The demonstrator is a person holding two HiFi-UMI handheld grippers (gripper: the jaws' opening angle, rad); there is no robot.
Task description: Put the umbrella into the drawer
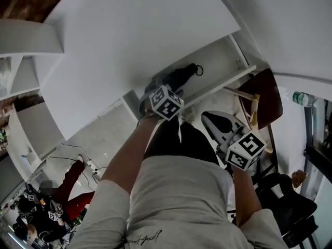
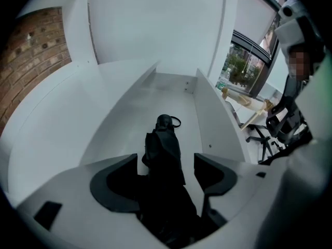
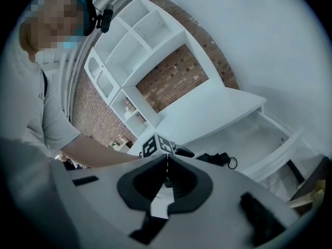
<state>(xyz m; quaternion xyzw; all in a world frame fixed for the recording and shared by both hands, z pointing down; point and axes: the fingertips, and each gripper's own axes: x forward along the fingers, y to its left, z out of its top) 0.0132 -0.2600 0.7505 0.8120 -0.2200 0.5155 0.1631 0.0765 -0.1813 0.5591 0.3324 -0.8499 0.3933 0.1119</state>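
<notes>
My left tool (image 2: pixel 166 163) sits released around the umbrella (image 2: pixel 163 139), which points straight away along the drawer (image 2: pixel 210 113). My right tool (image 3: pixel 166 162) is clenched, empty.

Folded black umbrella (image 2: pixel 163 149) lies lengthwise in open white drawer (image 2: pixel 207 118).

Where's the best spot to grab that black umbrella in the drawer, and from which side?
Probably the folded middle of the umbrella, pinched across its narrow width, coming from the front of the drawer. It lies lengthwise, handle toward the back; the left gripper straddles it that way, jaws apart.
</notes>
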